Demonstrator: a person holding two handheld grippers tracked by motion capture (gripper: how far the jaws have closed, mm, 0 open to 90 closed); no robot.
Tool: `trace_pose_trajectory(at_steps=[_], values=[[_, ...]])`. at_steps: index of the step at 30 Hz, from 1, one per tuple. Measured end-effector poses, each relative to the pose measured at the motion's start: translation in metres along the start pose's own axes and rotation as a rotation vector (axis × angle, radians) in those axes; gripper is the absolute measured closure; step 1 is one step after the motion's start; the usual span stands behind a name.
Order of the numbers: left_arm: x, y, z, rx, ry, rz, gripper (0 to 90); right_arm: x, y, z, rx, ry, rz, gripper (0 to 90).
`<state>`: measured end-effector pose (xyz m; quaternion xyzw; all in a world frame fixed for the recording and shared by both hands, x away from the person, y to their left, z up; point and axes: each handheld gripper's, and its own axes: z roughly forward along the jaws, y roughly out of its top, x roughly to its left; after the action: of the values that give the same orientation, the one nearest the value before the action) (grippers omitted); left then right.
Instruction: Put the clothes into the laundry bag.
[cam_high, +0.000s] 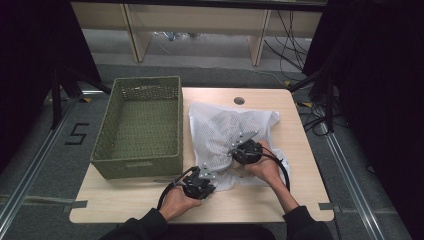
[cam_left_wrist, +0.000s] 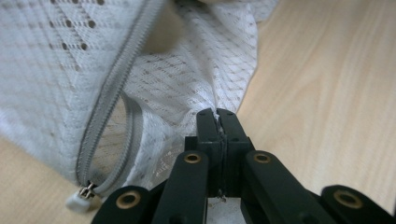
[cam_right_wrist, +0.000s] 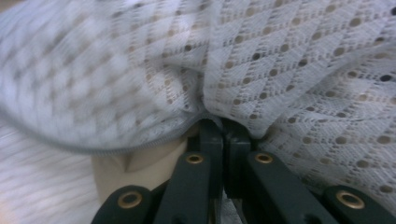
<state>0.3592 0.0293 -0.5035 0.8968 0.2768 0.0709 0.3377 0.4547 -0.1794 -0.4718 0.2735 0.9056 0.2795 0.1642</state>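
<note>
A white mesh laundry bag lies spread on the wooden table, right of a green basket. My left gripper is at the bag's near left corner, shut on a pinch of the mesh. The grey zipper runs beside it, with its pull low at the left. My right gripper rests on the middle of the bag, shut on a fold of the mesh fabric by the zipper edge. Something pale beige shows under the mesh.
A green woven basket stands open at the table's left edge, with nothing inside. A round cable hole sits near the far edge. Bare wood lies right of the bag and along the front edge.
</note>
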Motion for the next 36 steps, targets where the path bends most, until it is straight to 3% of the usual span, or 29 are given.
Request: trace_pose_trajectory(at_steps=[2,3,4,5,6,8,9,10,11,12,15,16,17,18,20,21,24,25,26,28,29,31,32,33,36], values=[[-0.001,-0.002,-0.002,0.002,-0.005,0.013,88.8,-0.007,0.005,0.007,0.005,-0.048,-0.011,90.0],[-0.002,-0.004,-0.003,0.006,-0.003,0.003,88.8,-0.01,0.007,0.01,-0.004,-0.039,0.011,90.0],[0.001,-0.004,-0.006,0.036,-0.016,0.051,88.8,-0.014,0.009,0.014,-0.009,-0.052,0.017,90.0],[0.0,-0.005,-0.006,0.034,-0.018,0.03,88.9,-0.017,0.011,0.017,-0.007,-0.059,0.024,90.0],[0.003,-0.005,-0.008,0.034,-0.02,0.051,88.9,-0.02,0.012,0.019,-0.005,-0.072,0.016,90.0],[0.002,-0.006,-0.007,0.001,-0.025,0.001,88.9,-0.026,0.016,0.025,0.001,-0.098,-0.002,90.0],[0.006,-0.005,-0.01,0.042,-0.025,0.036,88.8,-0.029,0.017,0.026,0.004,-0.1,-0.014,90.0],[0.007,-0.004,-0.011,0.039,-0.022,0.054,88.8,-0.031,0.017,0.027,0.002,-0.095,-0.01,90.0],[0.007,-0.004,-0.011,0.026,-0.021,0.039,88.7,-0.03,0.016,0.026,-0.009,-0.092,0.006,90.0],[0.005,-0.004,-0.01,0.004,-0.015,-0.004,88.6,-0.03,0.015,0.024,-0.007,-0.093,0.0,90.0],[0.007,-0.004,-0.012,0.008,-0.007,0.013,88.2,-0.024,0.012,0.009,0.008,-0.079,-0.05,90.0],[0.006,-0.004,-0.012,0.007,-0.002,-0.008,88.0,-0.022,0.01,0.003,0.009,-0.066,-0.065,90.0],[0.008,-0.003,-0.012,0.014,0.008,0.017,87.8,-0.019,0.008,-0.006,0.006,-0.055,-0.055,90.0],[0.008,-0.004,-0.012,0.017,0.014,-0.003,87.7,-0.016,0.005,-0.015,-0.001,-0.045,-0.065,90.0],[0.008,-0.004,-0.011,0.008,0.003,-0.007,87.5,-0.01,0.0,-0.032,-0.016,-0.016,-0.116,90.0],[0.01,-0.004,-0.012,0.027,0.009,0.016,87.3,-0.004,-0.002,-0.04,-0.015,0.017,-0.121,90.0],[0.01,-0.004,-0.012,0.02,0.037,0.013,87.1,0.007,-0.009,-0.051,0.014,0.053,-0.161,90.0],[0.009,-0.005,-0.011,0.025,0.027,0.011,87.0,0.01,-0.011,-0.05,0.04,0.079,-0.184,90.0],[0.008,-0.005,-0.01,0.028,0.02,0.002,86.6,0.013,-0.014,-0.045,0.055,0.074,-0.202,90.0],[0.009,-0.004,-0.012,0.038,0.013,0.031,85.7,0.013,-0.017,-0.032,0.104,0.089,-0.205,90.0],[0.008,-0.005,-0.012,0.029,0.013,0.009,85.1,0.013,-0.019,-0.026,0.125,0.081,-0.181,90.0],[0.009,-0.003,-0.016,0.038,0.01,0.042,83.0,0.011,-0.022,-0.017,0.137,0.07,-0.172,90.0],[0.006,-0.003,-0.016,0.015,0.014,0.018,81.7,0.009,-0.023,-0.015,0.144,0.07,-0.158,90.0],[0.006,-0.001,-0.018,0.005,0.008,0.036,80.4,0.007,-0.024,-0.013,0.138,0.068,-0.154,90.0],[0.0,0.005,-0.021,-0.049,-0.002,0.024,70.0,0.004,-0.024,-0.01,0.137,0.057,-0.141,90.0]])
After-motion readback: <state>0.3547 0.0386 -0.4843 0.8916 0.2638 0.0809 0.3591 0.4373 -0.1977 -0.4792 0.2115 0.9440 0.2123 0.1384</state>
